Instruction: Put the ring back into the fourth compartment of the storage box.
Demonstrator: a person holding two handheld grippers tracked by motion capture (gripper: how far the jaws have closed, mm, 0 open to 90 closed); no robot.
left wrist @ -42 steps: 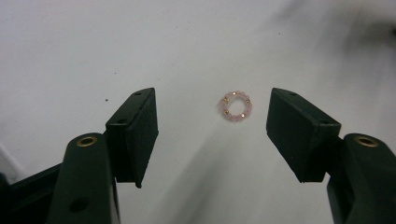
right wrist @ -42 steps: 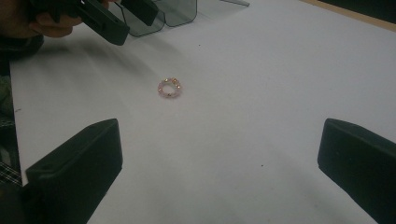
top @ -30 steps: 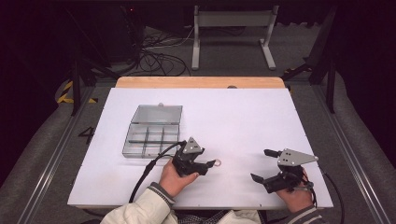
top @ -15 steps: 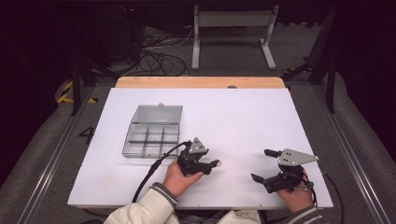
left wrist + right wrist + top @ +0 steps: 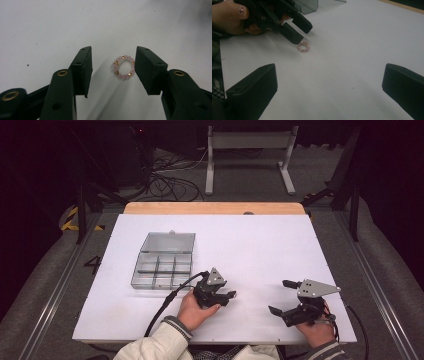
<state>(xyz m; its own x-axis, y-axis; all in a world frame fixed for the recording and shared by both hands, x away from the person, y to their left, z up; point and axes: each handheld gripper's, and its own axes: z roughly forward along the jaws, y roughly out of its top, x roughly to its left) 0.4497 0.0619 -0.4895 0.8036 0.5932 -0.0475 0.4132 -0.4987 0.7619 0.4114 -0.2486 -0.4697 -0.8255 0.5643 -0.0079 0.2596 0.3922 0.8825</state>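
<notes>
Since a second ago the left gripper has edged toward the bead ring and its jaws have been closing, so the ring now lies between them, close to one pad, not pinched. The ring lies flat on the white desk, right of the clear box; being round, it has no long axis. The right gripper rests wide open and empty.
</notes>
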